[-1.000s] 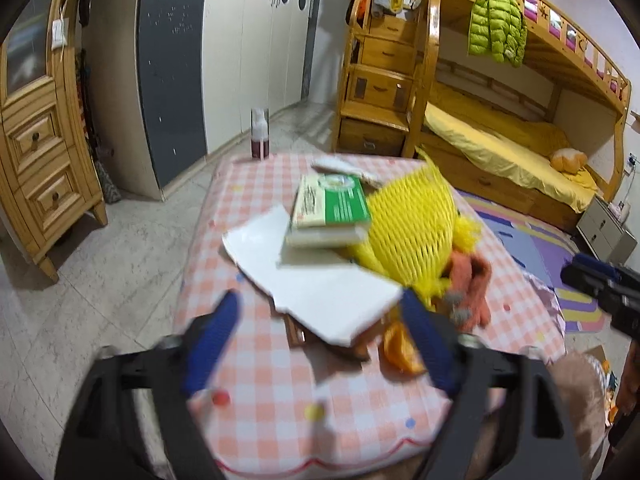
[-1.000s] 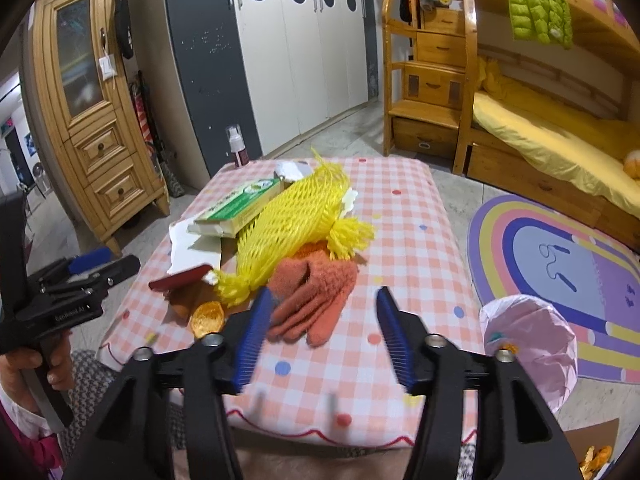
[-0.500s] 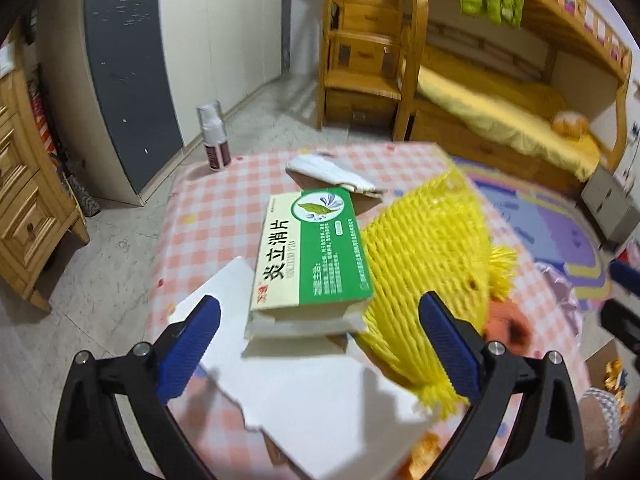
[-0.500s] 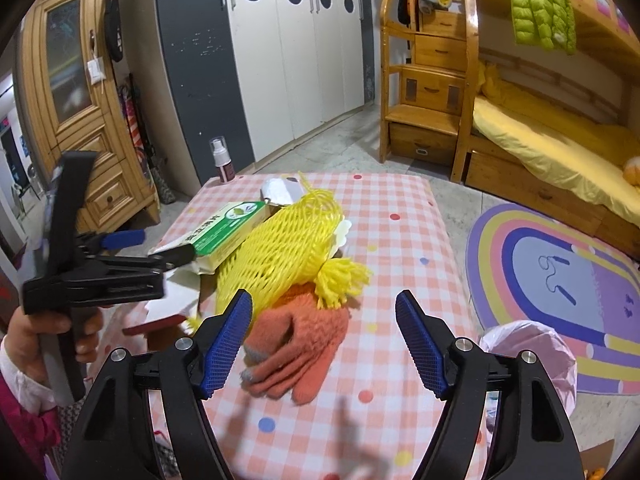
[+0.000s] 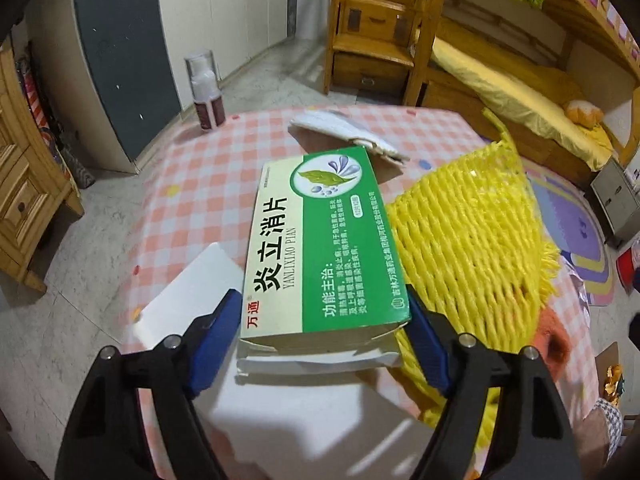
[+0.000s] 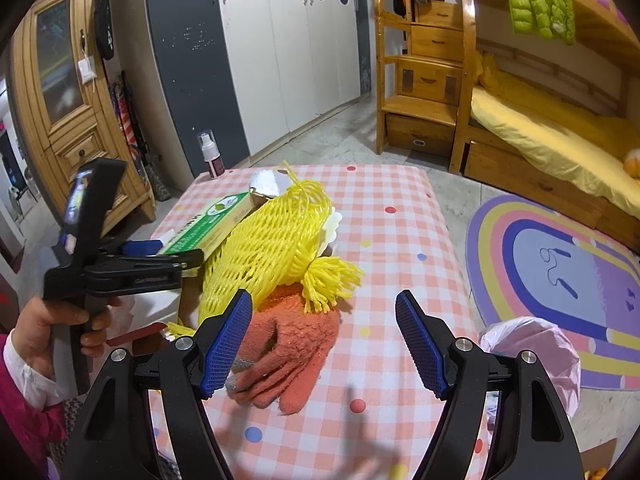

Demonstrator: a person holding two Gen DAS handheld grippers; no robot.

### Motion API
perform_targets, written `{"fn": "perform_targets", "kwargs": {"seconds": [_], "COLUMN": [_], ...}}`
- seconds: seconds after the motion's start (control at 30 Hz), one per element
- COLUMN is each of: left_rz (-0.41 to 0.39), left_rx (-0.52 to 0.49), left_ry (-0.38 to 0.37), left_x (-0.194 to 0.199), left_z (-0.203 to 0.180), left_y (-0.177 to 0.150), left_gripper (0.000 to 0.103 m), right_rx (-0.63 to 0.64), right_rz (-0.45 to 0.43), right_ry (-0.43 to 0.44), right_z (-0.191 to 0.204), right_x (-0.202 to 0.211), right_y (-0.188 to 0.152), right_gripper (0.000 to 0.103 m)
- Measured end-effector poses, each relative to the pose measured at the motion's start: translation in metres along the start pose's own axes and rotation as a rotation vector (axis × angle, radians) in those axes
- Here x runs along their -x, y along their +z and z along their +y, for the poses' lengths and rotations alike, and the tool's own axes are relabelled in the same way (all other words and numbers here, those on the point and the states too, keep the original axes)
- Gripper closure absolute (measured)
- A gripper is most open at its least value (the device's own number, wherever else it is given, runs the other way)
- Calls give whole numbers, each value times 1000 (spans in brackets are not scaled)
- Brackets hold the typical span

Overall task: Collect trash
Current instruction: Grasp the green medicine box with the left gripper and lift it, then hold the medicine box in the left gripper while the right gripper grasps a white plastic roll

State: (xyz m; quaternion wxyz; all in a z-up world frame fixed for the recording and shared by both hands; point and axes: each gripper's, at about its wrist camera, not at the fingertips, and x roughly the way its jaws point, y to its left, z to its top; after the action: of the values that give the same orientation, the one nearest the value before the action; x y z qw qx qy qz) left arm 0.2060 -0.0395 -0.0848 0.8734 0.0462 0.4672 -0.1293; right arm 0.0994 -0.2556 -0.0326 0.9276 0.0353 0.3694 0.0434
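Note:
A green and white medicine box (image 5: pixel 320 248) lies on a white sheet (image 5: pixel 192 288) on the checked table (image 5: pixel 208 184). My left gripper (image 5: pixel 322 300) straddles the box's near end; its jaws are closing and both blue pads meet the box's near corners. Beside the box lie a yellow foam net (image 5: pixel 468 248) and an orange glove (image 6: pixel 292 344). My right gripper (image 6: pixel 324 300) hangs open just above the glove, with nothing held. The right wrist view shows a hand holding the left gripper (image 6: pixel 172 252) at the box (image 6: pixel 208 220), left of the net (image 6: pixel 264 248).
A spray bottle (image 5: pixel 206 88) stands at the table's far left corner, and a crumpled white paper (image 5: pixel 344 132) lies behind the box. A pink-lined bin (image 6: pixel 528 352) stands on the floor off the table's right side. A wardrobe, a wooden cabinet and a bunk bed ring the room.
The left gripper moved forward and down over the pile, and its jaws narrowed onto the medicine box. The right gripper opened wider and moved slightly forward over the glove.

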Motion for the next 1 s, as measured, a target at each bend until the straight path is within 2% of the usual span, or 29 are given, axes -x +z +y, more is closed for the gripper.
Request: {"fn": "perform_targets", "kwargs": {"seconds": [0.1,0.2,0.4,0.57,0.77,0.9,1.0], "left_rz": [-43,-80,-164,-190,-187,-173,-154], "left_rx": [-20,7,69,97,104,120,124], "left_ry": [-7,-6,60,110,139,131,117], "left_x": [28,49,80,82,58,40,24], "left_z": [0,8,38,58,71,80,83], "left_y": [-13,-20,-15,2,22,32,39], "left_gripper": [26,26,26,26,26,26,26], "right_rx": [9,27,144,191,193,172,164], "right_rz": [-6,-11,-37,7,139,205,261], "right_ry": [1,7,48,110,182,128,78], "right_z": [3,10,44,67,85,85,78], "right_x": [4,5,-9,-58,-139,-194,-230], "right_y": [1,5,41,79,113,130,131], "right_gripper": [29,29,30,31,31,31,31]}}
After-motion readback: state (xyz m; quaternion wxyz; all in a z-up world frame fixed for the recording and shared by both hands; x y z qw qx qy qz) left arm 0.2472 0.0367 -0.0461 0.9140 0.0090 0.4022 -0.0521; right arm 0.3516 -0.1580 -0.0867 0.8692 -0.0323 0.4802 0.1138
